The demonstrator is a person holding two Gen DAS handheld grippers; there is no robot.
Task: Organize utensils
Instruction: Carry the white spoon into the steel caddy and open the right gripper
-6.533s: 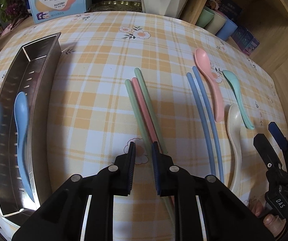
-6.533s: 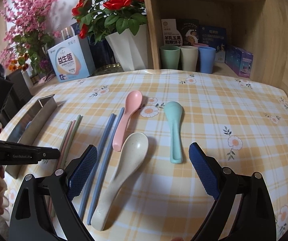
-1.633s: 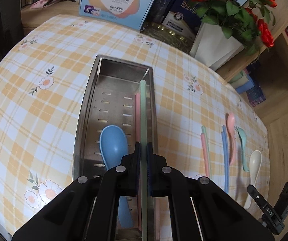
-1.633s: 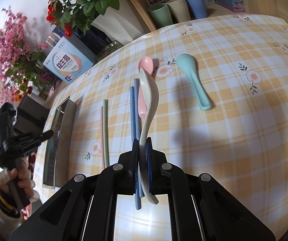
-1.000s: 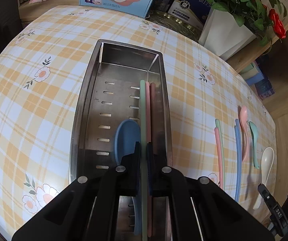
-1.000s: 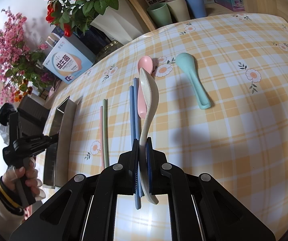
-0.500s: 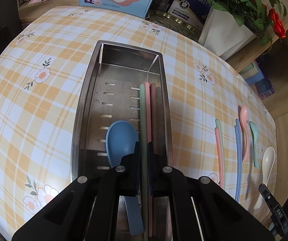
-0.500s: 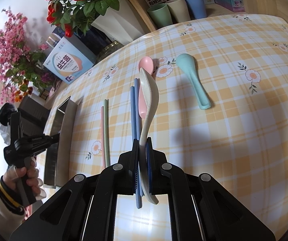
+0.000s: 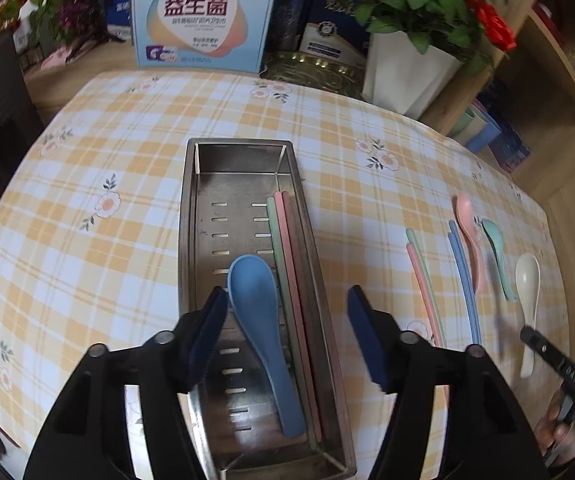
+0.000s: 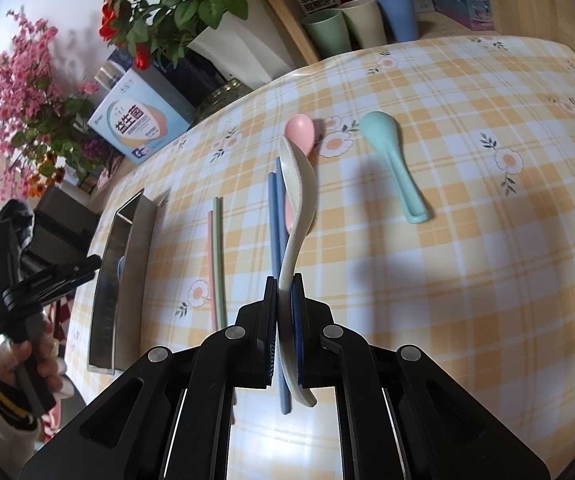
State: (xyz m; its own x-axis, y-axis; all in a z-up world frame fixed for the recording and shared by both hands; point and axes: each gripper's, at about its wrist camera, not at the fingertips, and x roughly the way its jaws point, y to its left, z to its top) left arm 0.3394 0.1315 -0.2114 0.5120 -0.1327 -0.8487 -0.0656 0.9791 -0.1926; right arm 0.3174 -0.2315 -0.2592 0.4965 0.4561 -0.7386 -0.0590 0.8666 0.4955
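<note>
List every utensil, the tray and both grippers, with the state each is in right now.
left gripper: jaws just opened, empty, above the tray
right gripper: shut on the cream spoon
cream spoon: held by its handle
metal tray: on the table, partly filled
blue spoon: lying in the tray
green and pink chopsticks: lying in the tray, released
pink spoon: on the table
teal spoon: on the table
blue chopsticks: on the table

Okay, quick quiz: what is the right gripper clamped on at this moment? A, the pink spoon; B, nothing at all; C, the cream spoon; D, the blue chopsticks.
C: the right gripper has its jaws shut on the handle of the cream spoon, with the pink spoon and the blue chopsticks lying on the tablecloth beneath it.
</note>
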